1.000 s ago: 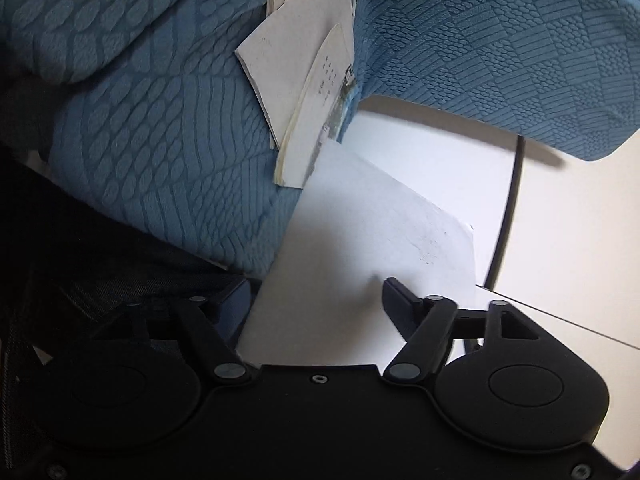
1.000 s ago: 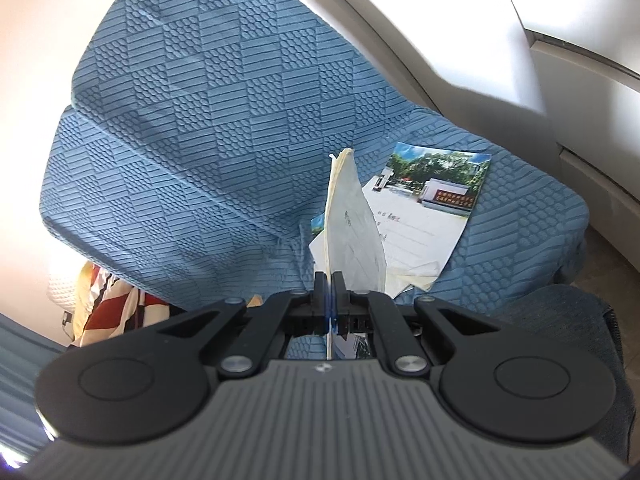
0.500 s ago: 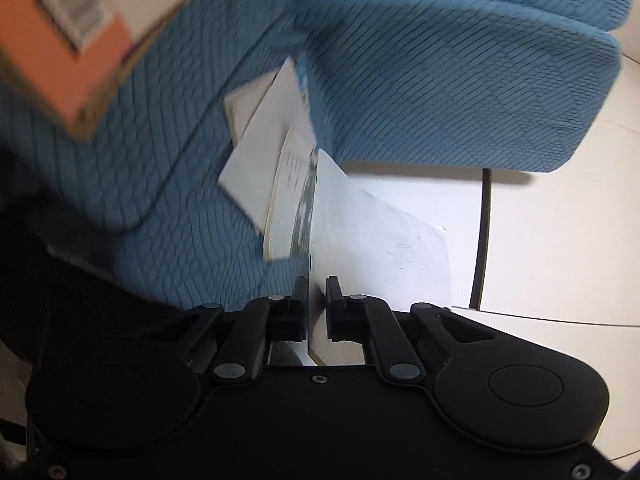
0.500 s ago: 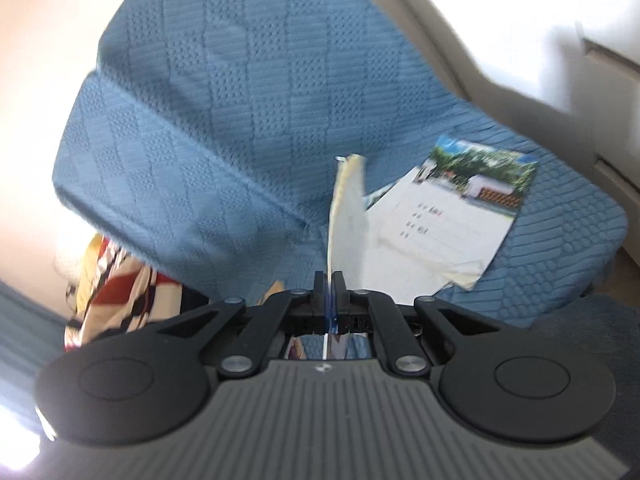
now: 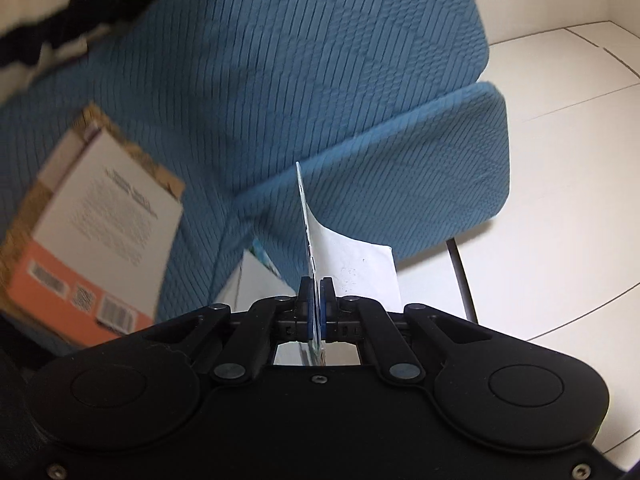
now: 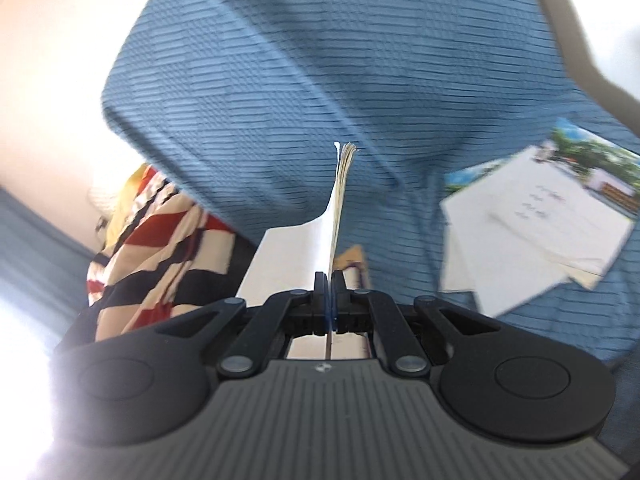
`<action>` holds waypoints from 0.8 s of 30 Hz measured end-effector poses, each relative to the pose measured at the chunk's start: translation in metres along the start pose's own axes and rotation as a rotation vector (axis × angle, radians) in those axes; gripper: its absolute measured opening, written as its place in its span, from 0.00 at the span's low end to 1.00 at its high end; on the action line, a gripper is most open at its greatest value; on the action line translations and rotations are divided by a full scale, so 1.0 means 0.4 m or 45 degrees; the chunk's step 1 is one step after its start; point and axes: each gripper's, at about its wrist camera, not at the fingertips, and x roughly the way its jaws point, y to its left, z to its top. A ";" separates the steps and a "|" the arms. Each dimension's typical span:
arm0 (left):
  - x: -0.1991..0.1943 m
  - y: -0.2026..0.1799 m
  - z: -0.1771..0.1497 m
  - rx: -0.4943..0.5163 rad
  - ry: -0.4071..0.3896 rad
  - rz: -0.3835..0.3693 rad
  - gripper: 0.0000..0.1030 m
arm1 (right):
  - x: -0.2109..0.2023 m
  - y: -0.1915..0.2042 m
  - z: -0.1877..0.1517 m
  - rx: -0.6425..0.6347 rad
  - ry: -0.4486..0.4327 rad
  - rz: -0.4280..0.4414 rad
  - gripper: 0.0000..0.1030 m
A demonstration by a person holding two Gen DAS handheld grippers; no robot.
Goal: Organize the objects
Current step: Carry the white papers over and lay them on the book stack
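Note:
My left gripper [image 5: 316,286] is shut on a thin booklet with a white sheet [image 5: 352,264], held edge-on above the blue sofa [image 5: 280,80]. My right gripper [image 6: 330,280] is shut on a thin stack of paper booklets [image 6: 338,208], also edge-on, with one white page curling off to the left. A book with an orange and white back cover [image 5: 92,232] lies on the sofa at the left. A pile of loose booklets with a photo cover [image 6: 540,220] lies on the sofa seat at the right.
A striped red, cream and black cloth [image 6: 160,240] lies at the sofa's left side; it also shows in the left wrist view [image 5: 60,8]. The cream tiled floor [image 5: 560,160] lies to the right of the sofa, with a thin black leg [image 5: 460,276].
My left gripper closed on the booklet and lifted it off the sofa, swinging so the orange book came into view. My right gripper swung left with its stack, and the pile shifted right in view.

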 end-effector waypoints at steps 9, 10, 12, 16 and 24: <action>-0.050 0.102 0.052 0.008 -0.081 0.123 0.02 | 0.161 0.098 -0.045 -0.106 0.088 0.019 0.04; -0.048 0.119 0.054 0.003 -0.083 0.138 0.02 | 0.181 0.103 -0.054 -0.115 0.102 0.012 0.04; -0.044 0.150 0.061 -0.005 -0.082 0.168 0.02 | 0.216 0.105 -0.069 -0.123 0.128 0.003 0.04; -0.025 0.211 0.070 -0.020 -0.072 0.231 0.02 | 0.281 0.107 -0.089 -0.143 0.164 -0.022 0.04; 0.031 0.293 0.066 -0.003 -0.042 0.360 0.02 | 0.389 0.077 -0.141 -0.182 0.236 -0.082 0.04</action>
